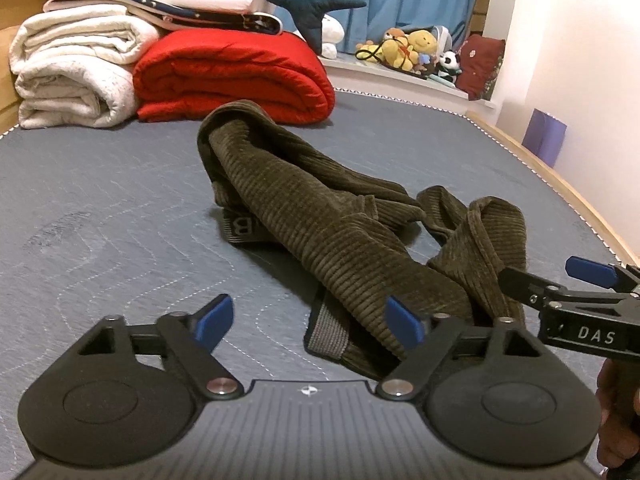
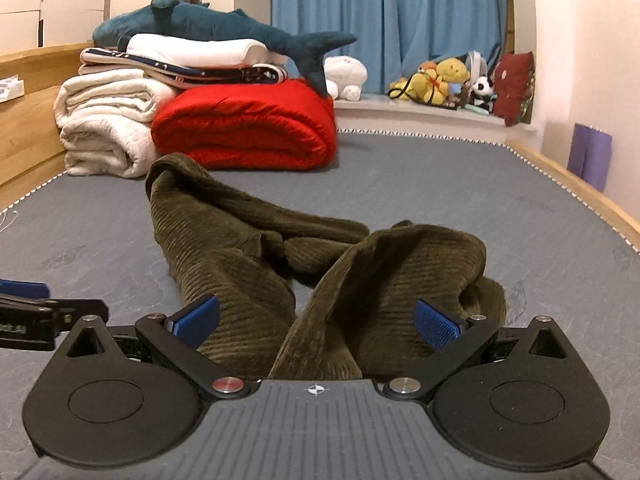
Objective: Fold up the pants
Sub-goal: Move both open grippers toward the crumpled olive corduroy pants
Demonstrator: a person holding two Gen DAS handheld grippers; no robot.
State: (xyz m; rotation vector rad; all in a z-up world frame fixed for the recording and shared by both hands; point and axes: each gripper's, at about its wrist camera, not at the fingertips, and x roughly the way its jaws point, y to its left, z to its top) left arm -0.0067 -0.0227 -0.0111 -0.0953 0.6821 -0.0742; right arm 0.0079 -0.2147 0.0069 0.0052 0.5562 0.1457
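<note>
Lying crumpled on the bed [image 1: 100, 200], the olive pants [image 1: 320, 220] run from eleven o'clock down to five, their near end between the spread left claw [image 1: 310, 322]; the right claw [image 2: 316, 322], also spread, straddles them.

Dim warm indoor light, soft shadows, fisheye-bent edges (corners blacked), slight blur

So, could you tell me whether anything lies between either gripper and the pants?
Nothing visible does: the pants lie crumpled on the mattress right ahead of the open left gripper and open right gripper.
</note>
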